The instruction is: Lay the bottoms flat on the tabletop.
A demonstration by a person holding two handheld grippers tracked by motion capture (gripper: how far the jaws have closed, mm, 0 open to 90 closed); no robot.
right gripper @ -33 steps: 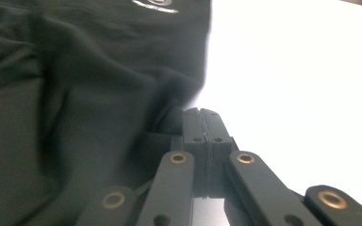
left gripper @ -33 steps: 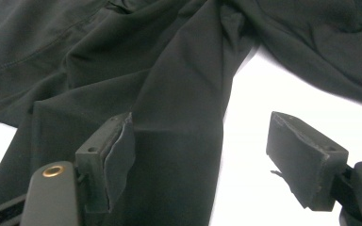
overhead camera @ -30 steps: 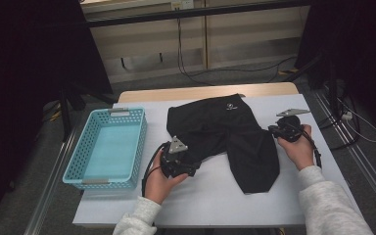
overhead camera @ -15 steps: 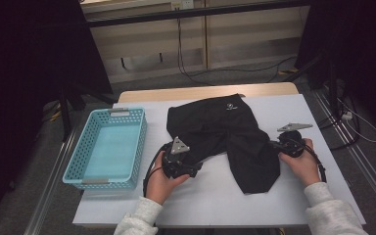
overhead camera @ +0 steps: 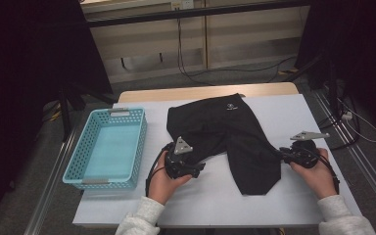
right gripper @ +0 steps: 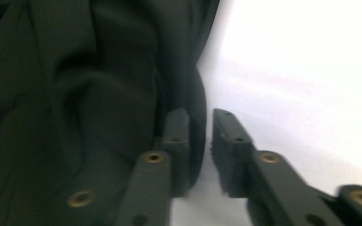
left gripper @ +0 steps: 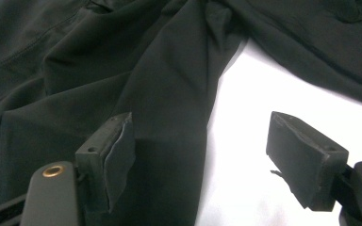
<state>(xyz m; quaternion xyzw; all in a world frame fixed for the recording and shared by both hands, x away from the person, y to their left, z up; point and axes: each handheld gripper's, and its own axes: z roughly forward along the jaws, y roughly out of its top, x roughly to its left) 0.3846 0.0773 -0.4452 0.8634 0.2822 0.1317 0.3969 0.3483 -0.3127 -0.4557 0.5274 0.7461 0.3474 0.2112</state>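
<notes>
On the white desk (overhead camera: 215, 205), the left tongs (overhead camera: 192, 170) gape wide over the black shorts (overhead camera: 225, 132) while the right tongs (overhead camera: 285, 155), just parting, straddle its folded edge ungripped.

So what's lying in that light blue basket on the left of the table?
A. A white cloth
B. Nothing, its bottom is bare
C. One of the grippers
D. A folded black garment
B: in the high view the light blue basket shows only its bare bottom, while the black garment lies spread on the white table cover to the basket's right, apart from it.
</notes>
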